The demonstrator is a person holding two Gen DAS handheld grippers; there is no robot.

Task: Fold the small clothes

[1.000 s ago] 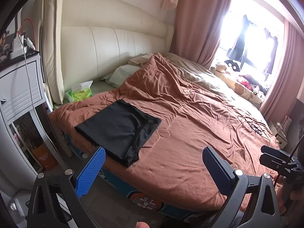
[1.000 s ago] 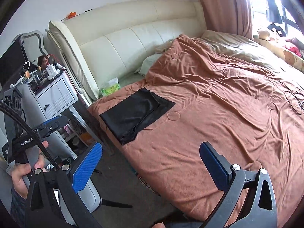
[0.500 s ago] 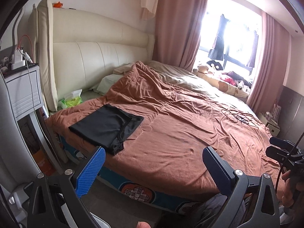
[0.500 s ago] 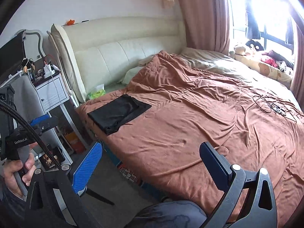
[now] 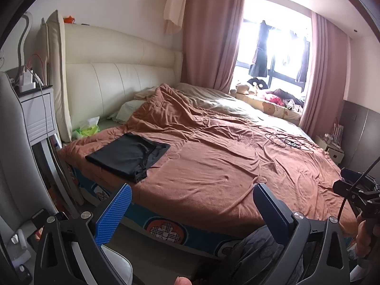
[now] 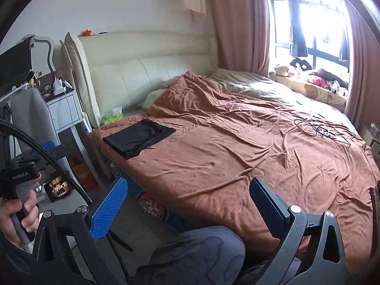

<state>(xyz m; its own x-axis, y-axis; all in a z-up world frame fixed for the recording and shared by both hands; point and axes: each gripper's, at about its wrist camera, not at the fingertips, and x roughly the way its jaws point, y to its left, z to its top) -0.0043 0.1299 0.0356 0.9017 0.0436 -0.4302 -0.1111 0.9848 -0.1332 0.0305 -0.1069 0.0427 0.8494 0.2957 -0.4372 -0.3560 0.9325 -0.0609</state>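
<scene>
the black garment lies folded flat near the left edge of the brown blanket, close to the headboard. it looks light, soft and limp, best pinched at a corner or hem. the left gripper and right gripper hang well back, both spread wide and empty.

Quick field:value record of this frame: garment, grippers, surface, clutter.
garment: black garment, folded flat, near the bed's corner by the headboard
surface: brown blanket covering most of the bed
left gripper: open, empty, back from the bed edge
right gripper: open, empty, back from the bed edge
contact: neither gripper touches the garment
clutter: tissue pack beside the headboard; cables on the blanket's far side
other: person's knee low in the right wrist view
</scene>
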